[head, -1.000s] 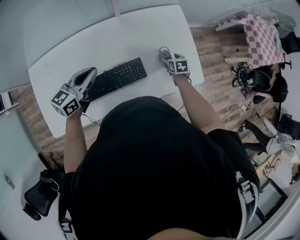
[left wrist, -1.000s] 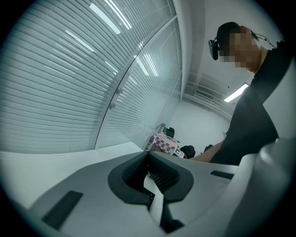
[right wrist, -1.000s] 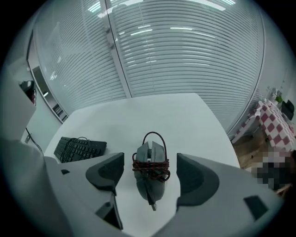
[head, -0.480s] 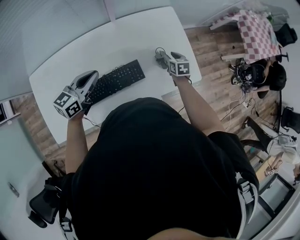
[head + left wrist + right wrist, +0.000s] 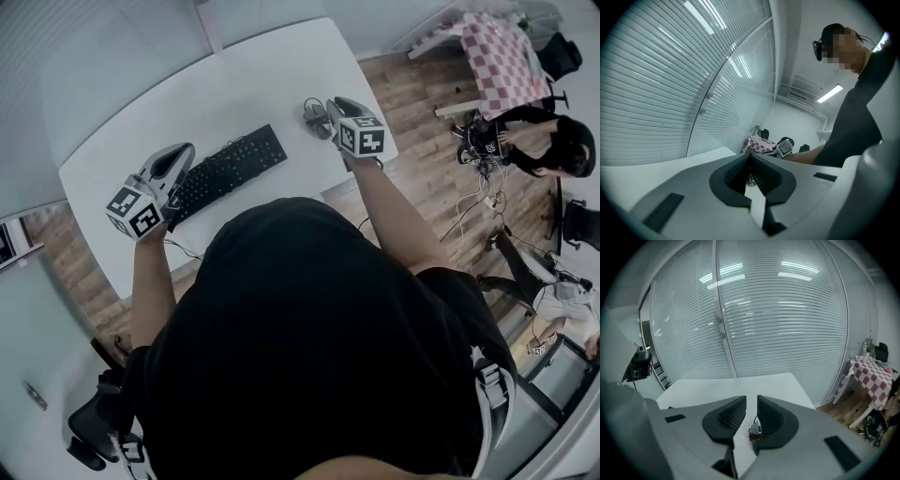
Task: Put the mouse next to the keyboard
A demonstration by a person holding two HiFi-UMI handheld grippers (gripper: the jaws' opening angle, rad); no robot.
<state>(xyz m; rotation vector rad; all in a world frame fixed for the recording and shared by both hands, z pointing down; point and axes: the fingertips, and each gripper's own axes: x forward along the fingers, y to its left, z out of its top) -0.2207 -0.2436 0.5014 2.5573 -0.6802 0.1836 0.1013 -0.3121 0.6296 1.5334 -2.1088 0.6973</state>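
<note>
The black keyboard (image 5: 225,159) lies slanted on the white table (image 5: 253,66). Right of it is a small dark lump with a looped cable, the mouse (image 5: 313,113), at the tip of my right gripper (image 5: 324,111). In the right gripper view, that gripper (image 5: 751,404) has its jaws drawn together to a narrow slit. A small grey and red piece with a cable (image 5: 755,430) shows low in the slit; whether the pads press it is unclear. My left gripper (image 5: 180,153) hovers over the keyboard's left end, and in its own view it (image 5: 750,158) is shut on nothing.
The table's right edge (image 5: 380,112) runs just beside the right gripper, with wooden floor below. A checked table (image 5: 506,66) and seated people stand farther right. White blinds (image 5: 778,319) close off the far side.
The head view has swung a little, so everything sits slightly higher and more to the left. The right gripper has stayed at the mouse and the left one over the keyboard's end.
</note>
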